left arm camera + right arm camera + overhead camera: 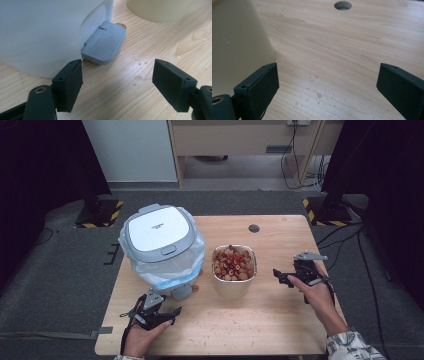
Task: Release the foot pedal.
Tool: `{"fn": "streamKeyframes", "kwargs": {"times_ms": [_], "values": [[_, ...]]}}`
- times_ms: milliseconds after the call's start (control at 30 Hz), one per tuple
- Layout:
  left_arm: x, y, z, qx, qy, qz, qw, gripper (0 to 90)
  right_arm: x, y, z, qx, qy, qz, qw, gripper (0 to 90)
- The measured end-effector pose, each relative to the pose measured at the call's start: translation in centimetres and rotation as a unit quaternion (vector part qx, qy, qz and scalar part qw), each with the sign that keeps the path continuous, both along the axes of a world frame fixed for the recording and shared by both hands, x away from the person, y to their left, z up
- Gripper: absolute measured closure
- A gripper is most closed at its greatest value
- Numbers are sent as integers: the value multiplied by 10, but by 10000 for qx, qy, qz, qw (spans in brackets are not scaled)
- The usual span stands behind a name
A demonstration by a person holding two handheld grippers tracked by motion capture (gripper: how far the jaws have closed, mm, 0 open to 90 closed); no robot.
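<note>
A white and grey pedal bin (162,247) lined with a clear bag stands on the left of the wooden table (270,330), lid down. Beside it is a beige tub (234,265) filled with small red and tan pieces. My left gripper (174,312) is low near the table's front, open, and faces the bin's grey foot pedal (105,43) a short way ahead; nothing is between its fingers (68,85). My right gripper (279,277) is open to the right of the tub, whose wall (237,50) lies just beyond its left finger (260,87).
A small red piece (121,25) lies on the table by the pedal. A round cable hole (254,228) sits near the table's far edge. Water drops (138,77) and crumbs speckle the wood. Dark stands and cables border the floor on both sides.
</note>
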State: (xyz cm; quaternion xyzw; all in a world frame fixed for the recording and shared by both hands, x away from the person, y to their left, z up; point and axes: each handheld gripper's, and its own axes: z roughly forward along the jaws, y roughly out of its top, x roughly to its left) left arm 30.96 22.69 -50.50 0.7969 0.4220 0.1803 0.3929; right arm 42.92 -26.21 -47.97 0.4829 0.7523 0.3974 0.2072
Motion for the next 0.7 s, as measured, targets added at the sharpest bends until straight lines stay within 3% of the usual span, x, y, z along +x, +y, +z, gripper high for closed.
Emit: {"fn": "streamKeyframes", "kwargs": {"times_ms": [367,500,700], "values": [[2,10,-1,-22,78,167,9998,204,-2,4,-22,-184,334,-56,9993,47],[3,12,-2,25,128,219,9997,198,-1,7,-31,-124,420,-63,9990,48],[4,14,-4,63,176,275,9994,191,6,8,-37,-100,397,-289,9987,48]]}}
